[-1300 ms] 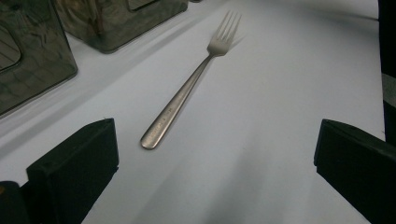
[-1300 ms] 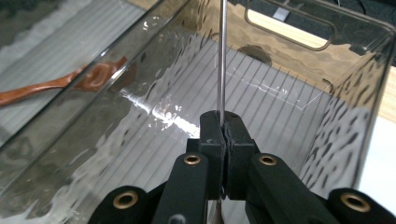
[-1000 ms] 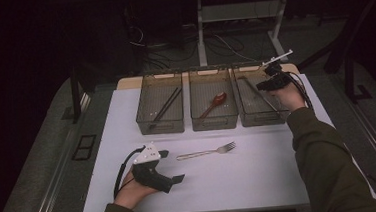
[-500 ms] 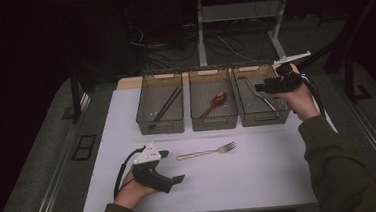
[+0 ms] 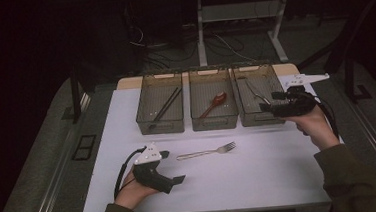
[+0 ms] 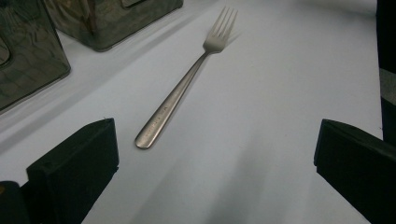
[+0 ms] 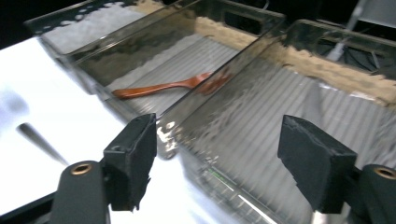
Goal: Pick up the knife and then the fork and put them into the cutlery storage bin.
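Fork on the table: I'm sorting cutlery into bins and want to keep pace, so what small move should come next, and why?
Probably ease the left gripper forward to straddle the fork handle. Its jaws stand open and empty with the handle end lying just ahead, nearer one jaw, while the right gripper, also open and empty, sits off by the right bin.

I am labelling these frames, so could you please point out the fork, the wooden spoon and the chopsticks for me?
fork (image 6: 180, 91): left gripper view, on the middle of its handle.
wooden spoon (image 5: 218, 99): high view, on its bowl, in the middle bin.
chopsticks (image 5: 166, 105): high view, mid-length, in the left bin.
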`<state>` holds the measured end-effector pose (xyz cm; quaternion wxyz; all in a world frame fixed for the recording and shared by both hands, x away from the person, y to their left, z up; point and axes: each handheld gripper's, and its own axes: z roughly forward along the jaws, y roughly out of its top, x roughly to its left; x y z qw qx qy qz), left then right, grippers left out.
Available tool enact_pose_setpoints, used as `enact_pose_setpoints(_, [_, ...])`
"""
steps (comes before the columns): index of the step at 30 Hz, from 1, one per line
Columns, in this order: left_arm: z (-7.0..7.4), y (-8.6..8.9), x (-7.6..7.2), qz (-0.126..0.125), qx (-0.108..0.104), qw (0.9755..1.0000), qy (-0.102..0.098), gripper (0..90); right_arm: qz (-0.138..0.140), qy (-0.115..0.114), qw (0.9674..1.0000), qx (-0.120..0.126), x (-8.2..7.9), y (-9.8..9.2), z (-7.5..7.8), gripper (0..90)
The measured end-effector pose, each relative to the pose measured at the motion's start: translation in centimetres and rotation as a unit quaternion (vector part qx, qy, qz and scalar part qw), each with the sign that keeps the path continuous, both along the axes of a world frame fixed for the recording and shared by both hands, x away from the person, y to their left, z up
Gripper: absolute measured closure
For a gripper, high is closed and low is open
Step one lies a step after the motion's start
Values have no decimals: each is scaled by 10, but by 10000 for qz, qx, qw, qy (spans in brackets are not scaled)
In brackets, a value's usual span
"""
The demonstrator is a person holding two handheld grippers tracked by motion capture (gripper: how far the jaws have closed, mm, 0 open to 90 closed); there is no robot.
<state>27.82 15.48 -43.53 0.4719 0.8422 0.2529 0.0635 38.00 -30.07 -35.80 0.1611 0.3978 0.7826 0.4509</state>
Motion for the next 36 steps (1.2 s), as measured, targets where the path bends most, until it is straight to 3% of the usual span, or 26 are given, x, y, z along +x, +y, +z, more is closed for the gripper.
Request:
enact_pose_setpoints(5, [0,0,0,2,2,10000,5,0,218,45,9995,218,-21,1,-10,246])
enact_pose_setpoints(13, [0,-1,0,-4,-16,10000,-14,0,418,48,9986,316,-58,6,-30,232])
enact_pose_setpoints(18, [1,-2,0,-4,1,10000,-32,0,528,-59,9979,359,-79,5,-44,199])
enact_pose_setpoints(23, [3,-4,2,-8,34,10000,-53,0,517,-170,9969,573,-98,-1,-54,194])
enact_pose_setpoints(26, [4,-5,3,-21,61,10000,-49,8,483,-148,9964,687,-107,-3,-60,192])
enact_pose_setpoints(30, [8,-7,6,-62,118,9999,-53,53,440,-29,9970,635,-115,-5,-69,192])
enact_pose_setpoints(36, [16,-11,18,-68,174,9998,-64,186,536,84,9971,539,-117,-4,-74,192])
